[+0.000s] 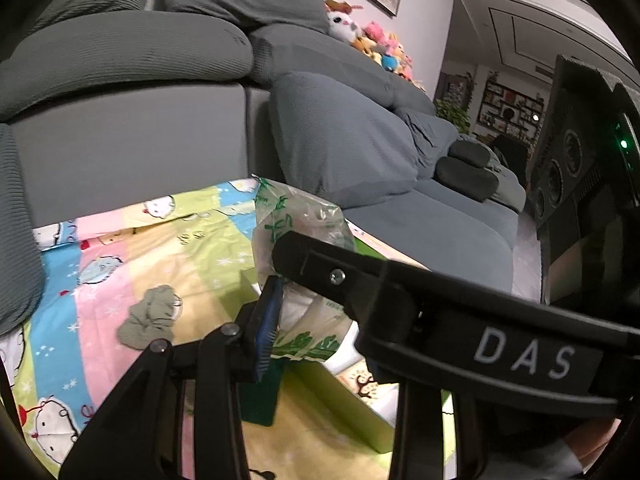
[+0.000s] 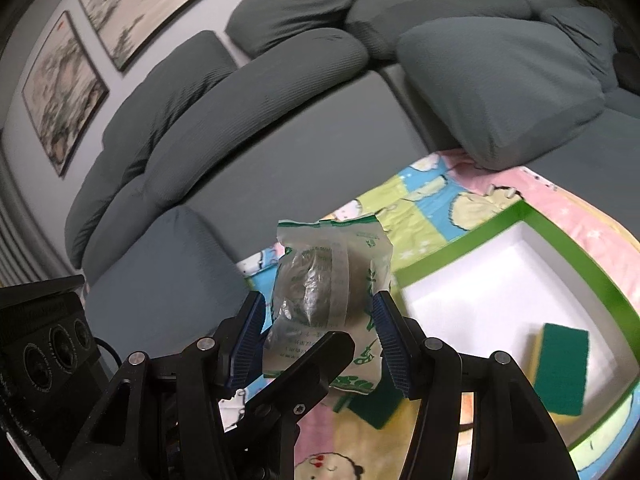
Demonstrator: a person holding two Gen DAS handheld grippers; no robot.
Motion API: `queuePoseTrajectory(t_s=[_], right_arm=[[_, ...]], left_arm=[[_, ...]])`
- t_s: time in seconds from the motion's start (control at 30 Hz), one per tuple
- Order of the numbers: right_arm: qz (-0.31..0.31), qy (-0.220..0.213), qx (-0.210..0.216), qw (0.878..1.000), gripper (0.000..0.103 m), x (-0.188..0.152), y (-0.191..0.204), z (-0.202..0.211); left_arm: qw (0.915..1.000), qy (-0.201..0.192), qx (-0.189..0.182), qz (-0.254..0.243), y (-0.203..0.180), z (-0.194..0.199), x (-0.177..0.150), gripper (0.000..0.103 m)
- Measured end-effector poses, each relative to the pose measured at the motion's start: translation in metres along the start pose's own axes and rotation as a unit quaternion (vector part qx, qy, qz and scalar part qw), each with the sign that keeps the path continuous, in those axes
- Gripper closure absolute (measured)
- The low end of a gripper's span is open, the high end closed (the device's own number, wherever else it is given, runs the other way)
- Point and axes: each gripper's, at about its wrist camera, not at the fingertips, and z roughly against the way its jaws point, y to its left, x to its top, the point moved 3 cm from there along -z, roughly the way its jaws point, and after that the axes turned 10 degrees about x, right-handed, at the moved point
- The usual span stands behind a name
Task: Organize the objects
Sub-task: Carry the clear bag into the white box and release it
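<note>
Plastic bag (image 2: 328,304), clear with green print and something dark inside, held upright above the cartoon-print blanket (image 2: 432,196), just left of the green-rimmed white box (image 2: 460,304). Grey sofa (image 2: 280,128) backs the blanket on the far side. The box lies on the blanket; a green-and-yellow sponge (image 2: 560,372) rests inside it, toward its near right corner. A second green sponge (image 2: 374,408) sits on the blanket just outside the box's near left edge, directly under the bag. Crumpled grey-green cloth (image 1: 150,318) lies on the blanket, well left of the box. Right hand-held gripper (image 2: 320,340): pads set either side of the bag, apparently pressing it. Left hand-held gripper (image 1: 288,276): blue pad against the bag's lower part, the other finger crossing in front; grip looks closed on the bag, though the view is blocked there.
</note>
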Motion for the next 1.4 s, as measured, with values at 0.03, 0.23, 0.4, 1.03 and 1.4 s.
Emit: queuePoseTrajectory(t_s=[0.03, 0.23, 0.4, 1.03, 1.4], right_arm=[[-0.006, 0.000, -0.003, 1.000, 0.044, 0.000, -0.005, 0.002], [-0.032, 0.001, -0.025, 0.999, 0.044, 0.001, -0.030, 0.013], [-0.056, 0.001, -0.045, 0.997, 0.044, 0.000, -0.053, 0.021], [-0.119, 0.030, -0.103, 0.987, 0.044, -0.011, -0.109, 0.017], [-0.136, 0.039, -0.126, 0.982, 0.044, -0.015, -0.124, 0.017]], left_arm=[[1.0000, 0.003, -0.004, -0.003, -0.004, -0.003, 0.000, 0.069], [0.9991, 0.028, -0.030, -0.013, -0.026, -0.023, -0.002, 0.069], [0.9972, 0.050, -0.054, -0.014, -0.043, -0.041, -0.007, 0.068], [0.9840, 0.139, -0.108, 0.029, -0.061, -0.086, -0.031, 0.070], [0.9700, 0.189, -0.131, 0.078, -0.063, -0.098, -0.047, 0.070]])
